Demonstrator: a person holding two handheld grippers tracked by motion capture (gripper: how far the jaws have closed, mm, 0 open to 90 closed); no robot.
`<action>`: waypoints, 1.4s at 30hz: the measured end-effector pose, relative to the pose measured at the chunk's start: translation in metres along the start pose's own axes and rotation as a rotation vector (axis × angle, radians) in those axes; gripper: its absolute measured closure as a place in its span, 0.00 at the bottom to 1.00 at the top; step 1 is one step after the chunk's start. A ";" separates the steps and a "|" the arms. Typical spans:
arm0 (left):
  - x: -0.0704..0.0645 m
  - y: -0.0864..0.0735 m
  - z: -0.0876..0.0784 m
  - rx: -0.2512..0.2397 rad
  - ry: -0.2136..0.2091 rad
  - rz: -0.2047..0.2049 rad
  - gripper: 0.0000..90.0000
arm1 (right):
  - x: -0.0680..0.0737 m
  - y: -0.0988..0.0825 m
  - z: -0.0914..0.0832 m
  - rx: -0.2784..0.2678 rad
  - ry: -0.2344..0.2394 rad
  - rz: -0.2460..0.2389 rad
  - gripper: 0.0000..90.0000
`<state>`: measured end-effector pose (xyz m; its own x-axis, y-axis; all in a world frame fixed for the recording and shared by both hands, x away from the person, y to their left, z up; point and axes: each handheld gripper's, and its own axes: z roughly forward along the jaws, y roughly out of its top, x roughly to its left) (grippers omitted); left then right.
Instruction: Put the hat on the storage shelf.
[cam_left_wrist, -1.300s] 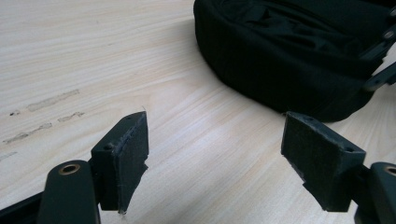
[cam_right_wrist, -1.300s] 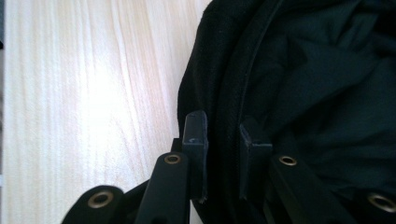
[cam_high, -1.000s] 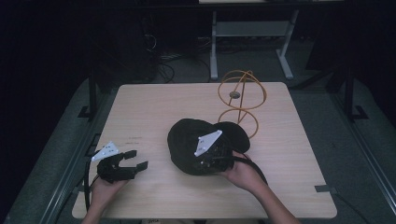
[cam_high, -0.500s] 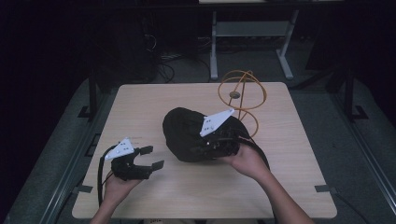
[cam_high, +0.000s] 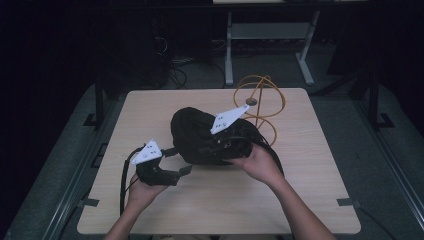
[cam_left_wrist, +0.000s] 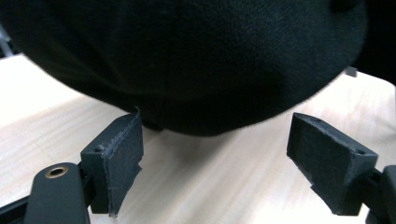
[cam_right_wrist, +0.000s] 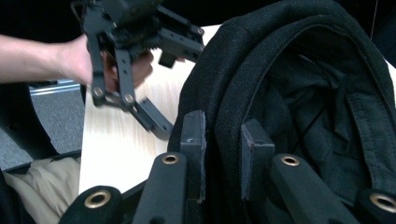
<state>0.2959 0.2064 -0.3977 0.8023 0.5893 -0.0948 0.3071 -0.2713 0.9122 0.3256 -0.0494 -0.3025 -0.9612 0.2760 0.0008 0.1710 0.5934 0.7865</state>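
Observation:
A black fabric cap (cam_high: 195, 132) hangs tilted just above the middle of the wooden table (cam_high: 310, 165). My right gripper (cam_high: 222, 144) comes in from the cap's right and is shut on its rim. In the right gripper view both pads pinch the cap's edge (cam_right_wrist: 223, 140), and the cap's lining (cam_right_wrist: 317, 102) faces the camera. My left gripper (cam_high: 179, 160) is held off the table at the cap's lower left, open, with nothing between its pads. In the left gripper view the cap (cam_left_wrist: 196, 60) looms close ahead of the spread jaws of that gripper (cam_left_wrist: 215, 140).
An orange wire stand (cam_high: 260, 100) rises at the back right of the table, just behind the cap. The left hand and its gripper (cam_right_wrist: 135, 42) show at the upper left of the right gripper view. A metal desk frame (cam_high: 265, 35) stands on the floor beyond the table.
The right gripper has lifted the cap off the table and tilted it. The left gripper has risen and moved right, up to the cap's lower left side.

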 end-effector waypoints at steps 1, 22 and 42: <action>0.000 0.001 0.001 0.001 0.010 0.011 0.20 | 0.000 0.002 0.001 -0.002 0.001 -0.001 0.83; 0.000 0.022 -0.009 -0.113 0.035 0.114 0.95 | 0.001 0.014 0.004 -0.066 0.073 0.029 0.83; -0.002 0.076 -0.045 -0.096 0.074 0.208 0.96 | -0.021 0.001 -0.024 -0.265 0.122 0.169 0.52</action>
<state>0.2944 0.2185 -0.3103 0.8022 0.5837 0.1256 0.0861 -0.3213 0.9430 0.3409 -0.0722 -0.2869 -0.9455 0.2519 0.2062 0.2834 0.3258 0.9020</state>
